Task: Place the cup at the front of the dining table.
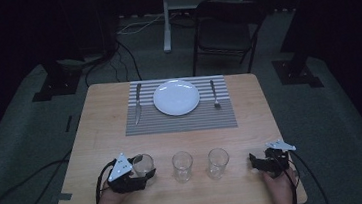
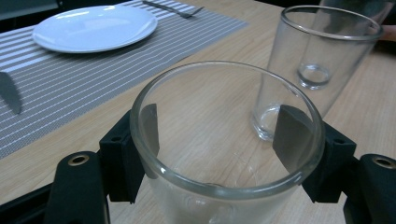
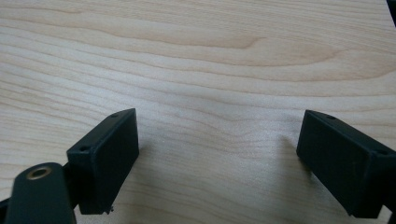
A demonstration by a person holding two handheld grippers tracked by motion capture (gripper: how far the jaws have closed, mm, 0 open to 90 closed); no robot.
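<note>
Three clear glasses stand in a row near the table's front edge. The left glass [image 1: 143, 164] sits between the jaws of my left gripper [image 1: 144, 170], whose pads press on its two sides. In the left gripper view this glass [image 2: 224, 186] is upright on the wood inside my left gripper [image 2: 219, 130], with the middle glass [image 2: 322, 60] just beyond it. The middle glass [image 1: 182, 166] and right glass [image 1: 217, 162] stand free. My right gripper [image 1: 253, 163] rests at the front right, open [image 3: 217, 149], with bare wood between its jaws.
A striped placemat [image 1: 181, 122] at the far side holds a white plate [image 1: 176, 97], with a knife [image 1: 137, 103] on its left and a fork [image 1: 214, 94] on its right. A dark chair [image 1: 224, 27] stands behind the wooden table [image 1: 251, 125].
</note>
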